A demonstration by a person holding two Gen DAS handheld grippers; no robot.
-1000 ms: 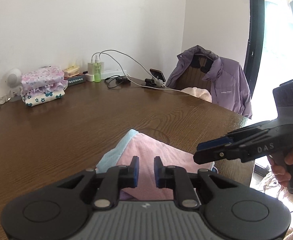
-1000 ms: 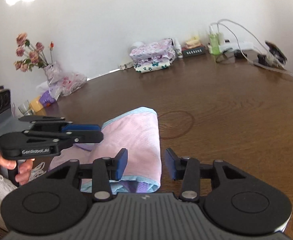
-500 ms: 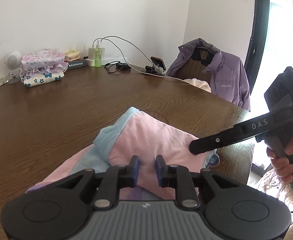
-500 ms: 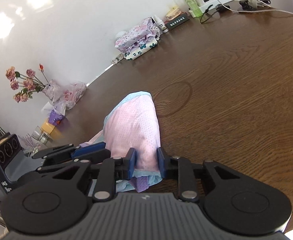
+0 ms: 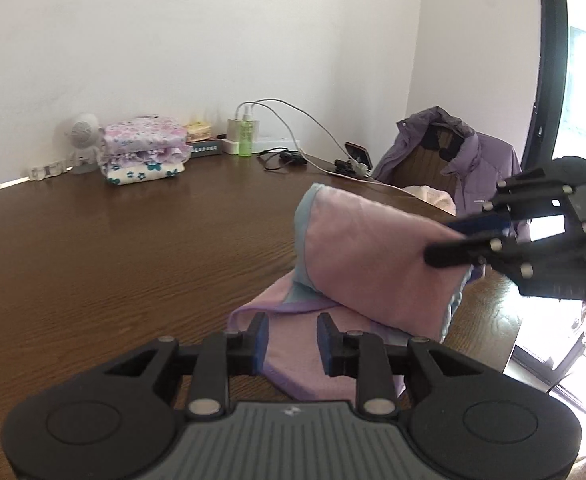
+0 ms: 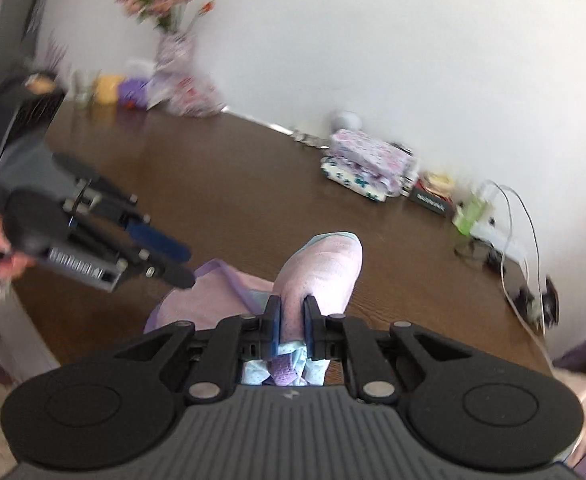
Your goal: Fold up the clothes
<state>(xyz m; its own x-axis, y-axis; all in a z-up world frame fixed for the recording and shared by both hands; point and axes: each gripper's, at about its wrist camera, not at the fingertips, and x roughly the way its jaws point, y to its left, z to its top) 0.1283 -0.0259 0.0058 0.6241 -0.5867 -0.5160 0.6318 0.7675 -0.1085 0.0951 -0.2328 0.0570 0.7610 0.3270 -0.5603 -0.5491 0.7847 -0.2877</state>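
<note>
A pink cloth with pale blue trim (image 5: 373, 256) lies near the right edge of the brown table (image 5: 113, 248). My right gripper (image 6: 292, 312) has its jaws closing, and the pads pinch the cloth's (image 6: 321, 264) bunched end, holding it above the table. In the left wrist view the right gripper (image 5: 441, 248) grips the raised fold from the right. A purple-edged lower layer (image 5: 293, 356) stays flat on the table. My left gripper (image 5: 293, 336) hovers over that layer with its jaws opening and the pads clear of the fabric. From the right wrist view, the left gripper (image 6: 177, 264) is beside the cloth.
A stack of folded floral clothes (image 5: 143, 152) sits at the back by the wall. A green bottle (image 5: 246, 136), cables and a phone (image 5: 357, 156) lie behind. A purple jacket (image 5: 453, 160) hangs on a chair past the table's right edge. A vase of flowers (image 6: 173, 52) stands far left.
The right gripper closed on the pink cloth's end, rolled and lifted it off the table. The left gripper's jaws widened and let go of the cloth.
</note>
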